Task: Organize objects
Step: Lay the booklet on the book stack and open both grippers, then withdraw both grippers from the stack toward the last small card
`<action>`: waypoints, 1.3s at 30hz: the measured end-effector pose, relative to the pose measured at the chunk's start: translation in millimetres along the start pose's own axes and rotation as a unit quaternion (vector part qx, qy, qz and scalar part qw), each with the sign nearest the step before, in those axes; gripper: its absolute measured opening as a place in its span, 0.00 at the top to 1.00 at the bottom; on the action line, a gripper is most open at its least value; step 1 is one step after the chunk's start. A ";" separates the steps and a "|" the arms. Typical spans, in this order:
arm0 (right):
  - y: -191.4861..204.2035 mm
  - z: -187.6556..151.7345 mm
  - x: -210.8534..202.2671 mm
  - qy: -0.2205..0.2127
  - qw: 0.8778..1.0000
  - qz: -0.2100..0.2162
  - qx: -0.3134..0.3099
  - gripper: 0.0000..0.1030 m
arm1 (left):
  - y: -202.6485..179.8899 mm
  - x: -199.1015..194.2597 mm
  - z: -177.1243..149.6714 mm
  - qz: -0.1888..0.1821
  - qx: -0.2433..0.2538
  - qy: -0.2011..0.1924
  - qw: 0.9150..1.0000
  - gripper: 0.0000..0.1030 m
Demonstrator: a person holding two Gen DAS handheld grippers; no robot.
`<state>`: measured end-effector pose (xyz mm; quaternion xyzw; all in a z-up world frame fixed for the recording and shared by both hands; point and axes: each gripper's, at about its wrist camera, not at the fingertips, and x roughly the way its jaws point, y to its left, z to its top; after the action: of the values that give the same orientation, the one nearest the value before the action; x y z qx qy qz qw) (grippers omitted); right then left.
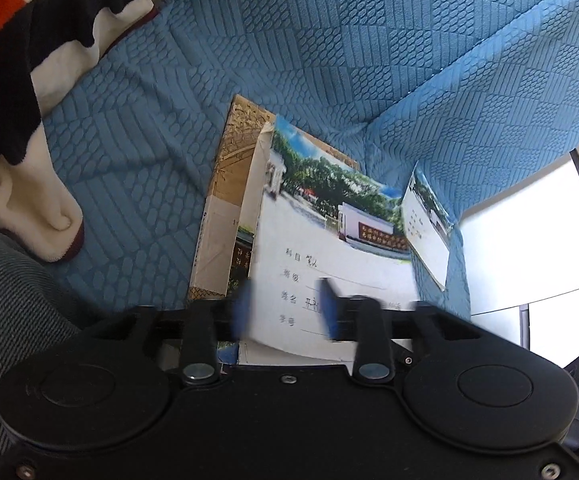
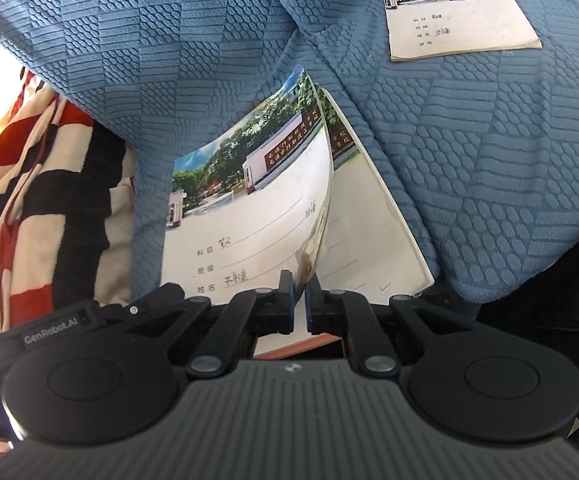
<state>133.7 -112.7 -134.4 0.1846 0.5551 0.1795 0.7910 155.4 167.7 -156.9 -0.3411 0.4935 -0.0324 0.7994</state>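
The left claw (image 1: pixel 285 312) hangs over the top notebook (image 1: pixel 329 248) of a small pile on a blue textured sofa cover (image 1: pixel 289 40). Its blue-padded fingers (image 1: pixel 243 314) are blurred and stand apart, with the notebook's lower edge between them; they seem not to press on it, so the claw reads as open, though the blur makes that hard to be sure of. Under this notebook lies a brown book (image 1: pixel 225 184), its left edge and far corner sticking out.

In the right wrist view the right claw (image 2: pixel 299 300) has its jaws nearly together, with a narrow gap, and the curled right edge of the top notebook (image 2: pixel 249 208) runs down into that gap; whether the pads pinch it I cannot tell. A second notebook (image 2: pixel 373 232) lies beneath, showing at the right.

A separate notebook (image 2: pixel 457 16) rests flat on the sofa's raised side cushion, well apart from the pile. A red, black and cream striped blanket (image 2: pixel 41 184) lies along the cover's left edge.
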 end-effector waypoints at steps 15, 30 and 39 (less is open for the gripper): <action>-2.6 6.9 -62.2 -0.049 0.998 -0.009 -0.038 0.51 | -63.2 -55.2 -9.2 0.032 0.090 -0.044 0.994 0.03; 16.6 20.3 -168.2 -0.187 0.974 0.016 -0.127 0.49 | -138.4 -100.1 -28.9 0.031 0.171 -0.094 0.980 0.01; 0.4 7.8 -196.3 -0.211 0.966 -0.009 -0.148 0.49 | -171.1 -121.5 -55.9 0.017 0.210 -0.129 0.969 0.01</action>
<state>78.3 -209.1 27.6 0.0942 0.3447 0.2096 0.9101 96.8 55.3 19.3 -0.1581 0.3742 -0.0772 0.9105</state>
